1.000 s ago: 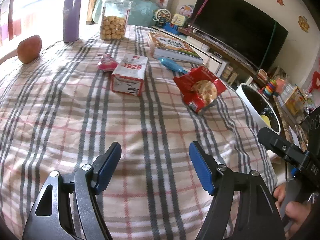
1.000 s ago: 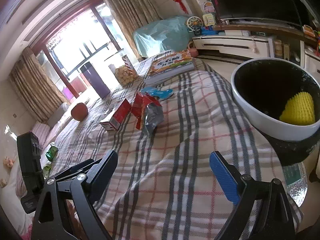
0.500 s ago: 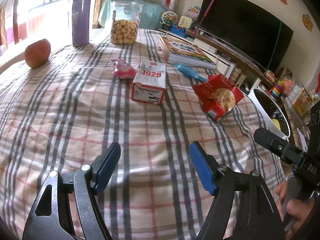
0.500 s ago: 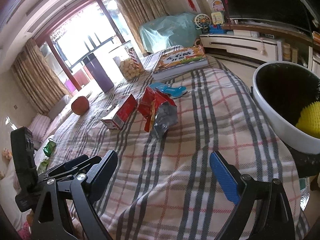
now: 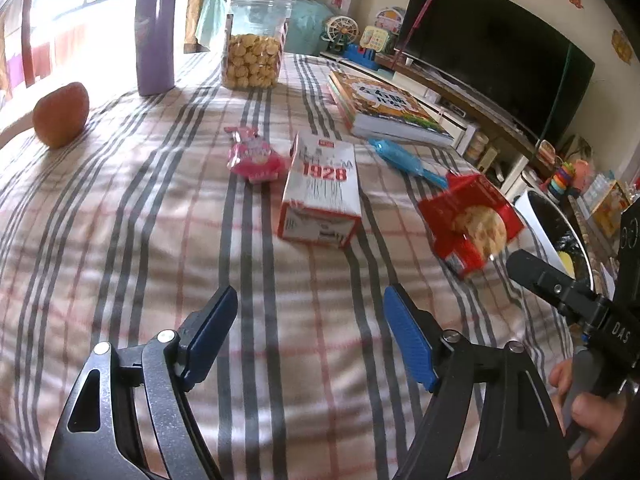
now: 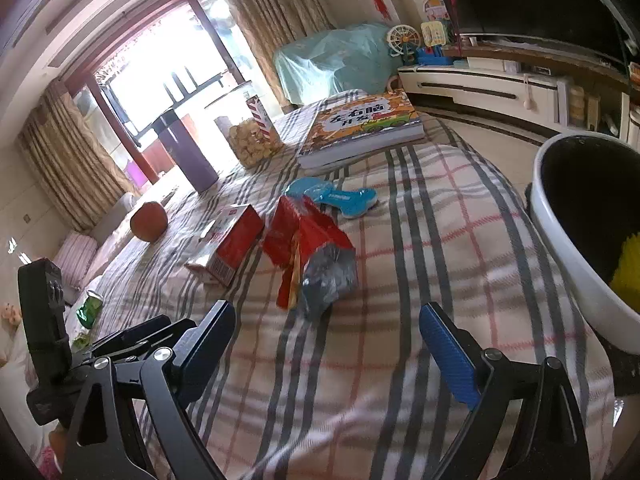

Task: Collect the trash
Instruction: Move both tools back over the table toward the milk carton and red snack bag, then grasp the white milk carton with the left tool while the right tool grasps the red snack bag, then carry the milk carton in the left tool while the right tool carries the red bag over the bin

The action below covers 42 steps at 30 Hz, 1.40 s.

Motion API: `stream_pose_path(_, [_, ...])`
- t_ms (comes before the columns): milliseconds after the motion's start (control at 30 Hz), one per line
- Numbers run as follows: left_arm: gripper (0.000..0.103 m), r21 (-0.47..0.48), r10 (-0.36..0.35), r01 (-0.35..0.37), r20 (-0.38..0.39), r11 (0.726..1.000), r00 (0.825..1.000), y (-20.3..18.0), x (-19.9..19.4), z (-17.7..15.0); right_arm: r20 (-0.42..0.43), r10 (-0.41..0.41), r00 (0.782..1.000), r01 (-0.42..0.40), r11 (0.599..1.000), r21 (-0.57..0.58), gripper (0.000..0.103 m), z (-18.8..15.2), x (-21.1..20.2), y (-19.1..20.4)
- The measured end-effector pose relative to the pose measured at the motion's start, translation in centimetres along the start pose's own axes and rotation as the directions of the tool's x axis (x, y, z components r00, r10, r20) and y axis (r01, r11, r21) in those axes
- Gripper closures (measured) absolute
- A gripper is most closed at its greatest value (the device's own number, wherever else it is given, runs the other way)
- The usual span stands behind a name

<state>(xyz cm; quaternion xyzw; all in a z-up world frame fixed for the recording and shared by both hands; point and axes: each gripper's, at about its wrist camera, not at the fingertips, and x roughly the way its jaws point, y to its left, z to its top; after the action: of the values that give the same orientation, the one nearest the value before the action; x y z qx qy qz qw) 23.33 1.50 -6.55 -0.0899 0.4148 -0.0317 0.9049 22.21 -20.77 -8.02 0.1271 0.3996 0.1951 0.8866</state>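
Observation:
On the plaid tablecloth lie a white and red "1928" carton (image 5: 322,196) (image 6: 228,246), a torn red snack bag (image 5: 470,226) (image 6: 310,256), a small pink wrapper (image 5: 254,156) and a blue wrapper (image 5: 404,160) (image 6: 332,196). A white bin with a black liner (image 6: 560,224) (image 5: 536,210) stands off the table's right edge; something yellow lies inside. My left gripper (image 5: 310,326) is open and empty, short of the carton. My right gripper (image 6: 326,340) is open and empty, just short of the red bag.
A purple bottle (image 5: 156,28), a jar of biscuits (image 5: 254,42), an apple (image 5: 60,114) and a thick book (image 5: 386,106) stand at the far side of the table. A TV (image 5: 492,44) on a low cabinet lies beyond.
Both grippers have moved forward over the table towards the carton and the red bag, which now look larger and nearer. Both stay open.

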Motion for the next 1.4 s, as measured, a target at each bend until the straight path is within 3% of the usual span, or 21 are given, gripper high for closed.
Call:
stream_pose_path(333, [0.025, 0.034, 0.008, -0.008, 0.004, 0.999, 1.000, -0.4, 3.0, 3.7, -0.005, 0.001, 1.000, -0.001, 1.000, -0.029, 0.010, 2.0, 3.0, 0.4])
stream_pose_path(433, [0.025, 0.035, 0.006, -0.007, 0.010, 0.999, 1.000, -0.5, 3.6, 4.2, -0.016, 0.010, 1.000, -0.010, 1.000, -0.024, 0.014, 2.3, 3.6, 0.2])
stream_pose_path(500, [0.026, 0.041, 0.001, -0.002, 0.021, 0.999, 1.000, -0.7, 4.0, 4.4, -0.022, 0.011, 1.000, -0.011, 1.000, -0.021, 0.022, 2.4, 3.9, 0.1])
stream_pose_path(533, [0.036, 0.046, -0.002, 0.001, 0.021, 0.999, 1.000, -0.8, 4.1, 4.5, -0.025, 0.012, 1.000, -0.013, 1.000, -0.018, 0.025, 2.5, 4.0, 0.0])
stream_pose_path(600, [0.054, 0.058, -0.015, 0.015, 0.003, 0.998, 1.000, -1.1, 4.6, 4.4, -0.034, 0.001, 0.999, -0.002, 1.000, -0.016, 0.045, 2.5, 4.3, -0.1])
stream_pose_path(667, [0.054, 0.067, -0.010, 0.009, 0.008, 0.998, 1.000, -1.3, 4.6, 4.3, -0.036, 0.007, 0.999, -0.008, 1.000, -0.012, 0.060, 2.4, 4.3, -0.2])
stream_pose_path(767, [0.054, 0.073, -0.020, 0.018, 0.027, 0.997, 0.999, -1.6, 3.8, 4.0, -0.033, 0.026, 0.999, -0.027, 0.999, -0.024, 0.073, 2.3, 4.0, 0.0])
stream_pose_path(900, [0.055, 0.084, -0.030, 0.027, 0.040, 0.996, 0.999, -2.4, 2.5, 3.1, -0.029, 0.029, 0.999, -0.030, 0.999, -0.023, 0.078, 1.9, 3.1, 0.1])
stream_pose_path(1400, [0.055, 0.195, -0.115, 0.104, 0.048, 0.975, 0.992, -8.4, -1.2, -0.7, 0.040, 0.014, 0.999, -0.015, 0.999, 0.033, 0.079, -0.4, -3.5, -2.2])
